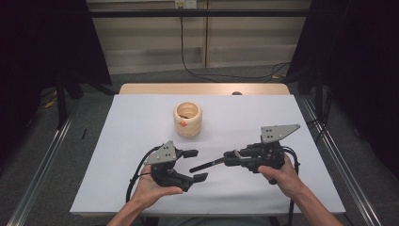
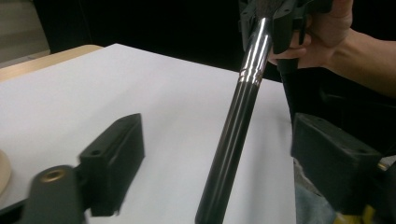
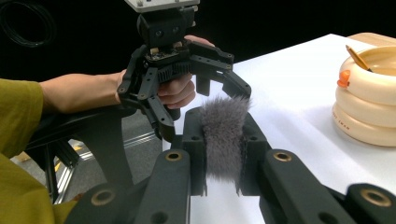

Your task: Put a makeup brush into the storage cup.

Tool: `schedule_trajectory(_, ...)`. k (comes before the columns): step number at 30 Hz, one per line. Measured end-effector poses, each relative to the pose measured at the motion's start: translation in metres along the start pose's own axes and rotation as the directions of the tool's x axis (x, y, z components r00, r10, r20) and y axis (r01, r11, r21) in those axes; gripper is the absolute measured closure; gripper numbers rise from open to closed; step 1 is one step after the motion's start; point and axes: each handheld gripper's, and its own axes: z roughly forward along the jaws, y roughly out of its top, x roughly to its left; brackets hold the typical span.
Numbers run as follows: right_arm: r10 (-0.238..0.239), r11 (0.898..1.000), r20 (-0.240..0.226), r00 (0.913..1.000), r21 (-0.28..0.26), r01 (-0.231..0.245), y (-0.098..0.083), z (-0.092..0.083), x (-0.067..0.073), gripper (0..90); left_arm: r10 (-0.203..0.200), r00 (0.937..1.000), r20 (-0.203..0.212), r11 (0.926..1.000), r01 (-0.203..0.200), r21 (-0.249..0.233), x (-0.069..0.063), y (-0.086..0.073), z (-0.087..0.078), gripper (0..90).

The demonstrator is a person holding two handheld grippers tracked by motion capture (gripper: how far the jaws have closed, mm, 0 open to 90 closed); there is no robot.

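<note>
I'm holding a makeup brush (image 1: 207, 165) out over the white table (image 1: 141, 127), a fair way in front of the cream ribbed cup (image 1: 187, 119), on my side of it. My right gripper (image 3: 223, 135) is clamped tight on the fluffy grey bristle end, so in the right gripper view the tuft (image 3: 225, 133) is getting squashed flat between the two black pads. The handle is sticking out sideways from there, toward my left hand. It's a glossy dark stick with a chrome band (image 2: 254, 56) up near the bristles.

My left gripper (image 1: 195, 165) is sitting with its jaws spread wide. The tip of the handle is pointing right into the gap between them, but neither pad is touching it: in the left gripper view the stick is running down the middle with white table showing on both sides.

The cup is standing upright, well behind both grippers and slightly to the left of the brush. It has an orange blob (image 1: 183, 124) on its front, and something thin is leaning inside it that I can't really make out.
</note>
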Motion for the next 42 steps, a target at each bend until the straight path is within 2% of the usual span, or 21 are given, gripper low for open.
schedule_trajectory(3, -0.004, 1.0, 0.004, 1.0, -0.003, 0.004, 0.002, -0.002, 0.001, 77.5, -0.024, 0.9995, -0.021, 0.9997, 0.024, -0.009, 0.002, 0.001, -0.002, 5.9)
schedule_trajectory(5, -0.001, 1.0, 0.008, 1.0, -0.003, 0.001, 0.002, -0.003, 0.001, 77.5, -0.012, 0.9995, -0.029, 0.9998, 0.012, -0.016, 0.002, 0.001, -0.004, 4.1)
schedule_trajectory(14, -0.009, 0.999, 0.014, 0.9999, 0.031, 0.009, 0.012, -0.003, 0.001, 77.4, -0.016, 0.9992, -0.037, 0.9998, 0.015, -0.011, 0.005, 0.001, -0.008, 2.9)
schedule_trajectory(17, -0.011, 0.999, 0.027, 0.9996, 0.051, 0.009, 0.015, -0.003, -0.001, 77.5, -0.001, 0.9992, -0.04, 1.0, 0.0, -0.008, 0.005, 0.001, -0.009, 2.4)
schedule_trajectory(22, -0.009, 0.996, 0.049, 0.9988, 0.09, 0.004, 0.022, -0.008, -0.004, 77.5, -0.006, 0.999, -0.044, 0.9999, 0.005, -0.011, 0.006, 0.001, -0.009, 1.1)
schedule_trajectory(27, -0.028, 0.994, 0.066, 0.9974, 0.105, 0.021, 0.029, -0.008, -0.005, 77.4, -0.006, 0.9987, -0.051, 0.9999, 0.006, -0.015, 0.006, 0.001, -0.009, 1.1)
schedule_trajectory(36, -0.016, 0.98, 0.082, 0.9965, 0.2, 0.0, 0.032, 0.004, -0.011, 77.4, -0.005, 0.9975, -0.07, 0.9999, 0.004, -0.012, 0.005, 0.002, -0.008, 1.9)
schedule_trajectory(42, -0.032, 0.968, 0.084, 0.996, 0.253, 0.009, 0.034, 0.009, -0.012, 77.4, 0.008, 0.9963, -0.085, 1.0, -0.008, 0.004, 0.004, 0.001, -0.005, 1.7)
